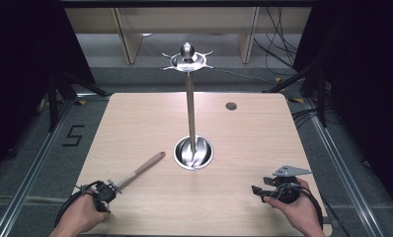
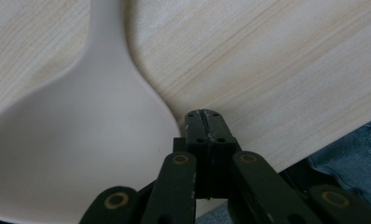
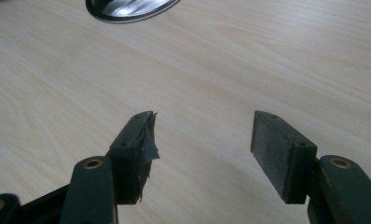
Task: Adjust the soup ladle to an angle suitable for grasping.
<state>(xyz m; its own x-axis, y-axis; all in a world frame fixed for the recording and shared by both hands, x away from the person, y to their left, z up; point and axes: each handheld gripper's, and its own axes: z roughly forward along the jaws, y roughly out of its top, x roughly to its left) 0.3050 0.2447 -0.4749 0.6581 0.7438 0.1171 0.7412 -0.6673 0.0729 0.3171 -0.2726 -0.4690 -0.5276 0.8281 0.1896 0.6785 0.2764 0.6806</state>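
A pale spoon with a long wooden handle [image 1: 141,170] lies on the table, slanting from my left gripper [image 1: 105,191] toward the metal stand. In the left gripper view the spoon's bowl [image 2: 67,140] lies right against the left side of my left gripper [image 2: 204,126]. Its jaws are pressed together and I see nothing between the pads. My right gripper [image 3: 202,140] hovers open over bare wood with nothing between its fingers. It sits at the table's front right [image 1: 261,186].
A metal stand rises from a round shiny base [image 1: 194,153] at the table's centre, with a thin pole and a hooked top ring [image 1: 187,59]. The base's rim [image 3: 127,9] lies ahead of the right gripper. A small dark disc [image 1: 231,105] sits at the back right.
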